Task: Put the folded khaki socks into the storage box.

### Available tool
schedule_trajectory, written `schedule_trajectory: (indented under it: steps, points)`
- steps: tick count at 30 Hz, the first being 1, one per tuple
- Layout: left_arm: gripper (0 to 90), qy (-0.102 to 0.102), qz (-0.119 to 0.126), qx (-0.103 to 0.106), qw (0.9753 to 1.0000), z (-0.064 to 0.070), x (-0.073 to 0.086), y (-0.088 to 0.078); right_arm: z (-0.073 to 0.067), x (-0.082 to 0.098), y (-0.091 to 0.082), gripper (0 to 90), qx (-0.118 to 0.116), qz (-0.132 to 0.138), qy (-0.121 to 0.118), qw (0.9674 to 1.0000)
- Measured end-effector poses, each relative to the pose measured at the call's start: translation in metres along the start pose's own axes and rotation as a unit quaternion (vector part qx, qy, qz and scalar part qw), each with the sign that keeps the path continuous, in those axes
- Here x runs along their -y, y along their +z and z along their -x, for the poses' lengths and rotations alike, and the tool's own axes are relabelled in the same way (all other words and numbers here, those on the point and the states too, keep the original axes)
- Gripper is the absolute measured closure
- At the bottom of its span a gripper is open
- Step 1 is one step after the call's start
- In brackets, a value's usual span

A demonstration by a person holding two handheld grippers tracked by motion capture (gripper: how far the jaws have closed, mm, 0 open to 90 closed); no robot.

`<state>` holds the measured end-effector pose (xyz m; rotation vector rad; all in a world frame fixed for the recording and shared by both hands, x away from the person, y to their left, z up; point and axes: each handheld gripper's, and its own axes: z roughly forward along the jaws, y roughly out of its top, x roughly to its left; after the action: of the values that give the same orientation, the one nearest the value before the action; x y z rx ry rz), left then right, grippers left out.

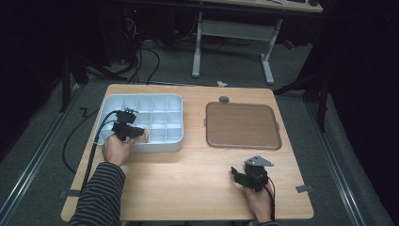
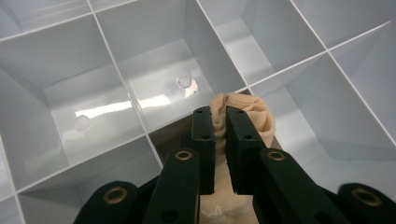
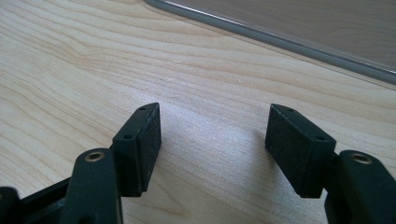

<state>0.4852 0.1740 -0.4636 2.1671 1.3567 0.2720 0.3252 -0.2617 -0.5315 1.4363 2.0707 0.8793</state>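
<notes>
On our table [image 1: 188,174], the left hand-held gripper [image 2: 220,116] pinches a soft, light sock [image 2: 243,109] over the organizer [image 1: 174,100], squeezing its bunched middle; right hand-held gripper [image 3: 212,135] gapes wide, empty.

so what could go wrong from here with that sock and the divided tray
The left gripper pinches only a fold of the beige sock, so the sock could slip free or unroll when lifted. Its fingers sit close to the divider walls of the white tray, so a sideways pull might catch a wall and drag the light tray. The right gripper rests open on the table, not steadying the tray.
</notes>
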Motion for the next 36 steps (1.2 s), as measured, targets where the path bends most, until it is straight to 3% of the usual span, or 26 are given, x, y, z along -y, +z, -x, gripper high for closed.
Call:
schedule_trajectory:
  steps: [5,12,18,22,28,36]
  points:
    - [83.6,0.004,-0.028,-0.007,0.9996,0.000,0.001,0.009,0.000,0.000,0.000,35.9,0.000,0.000,-0.001,1.0000]
    - [82.5,-0.005,-0.029,-0.002,0.9996,-0.002,0.001,0.010,0.000,0.000,0.000,35.9,0.000,0.000,-0.001,1.0000]
    - [71.2,-0.008,-0.018,0.011,0.9997,-0.004,0.002,0.004,0.000,0.000,0.000,35.8,0.000,0.000,0.000,1.0000]
    - [65.8,-0.001,-0.007,0.008,0.9999,-0.003,0.006,-0.002,0.000,0.000,0.000,35.8,0.000,0.000,0.000,1.0000]
    - [56.7,-0.006,0.018,0.011,0.9998,-0.004,0.009,-0.010,0.000,0.000,0.000,35.8,0.000,0.000,-0.001,1.0000]
    - [54.1,0.007,0.034,0.004,0.9994,-0.002,0.014,-0.024,0.000,0.000,0.000,35.8,0.000,0.000,-0.001,1.0000]
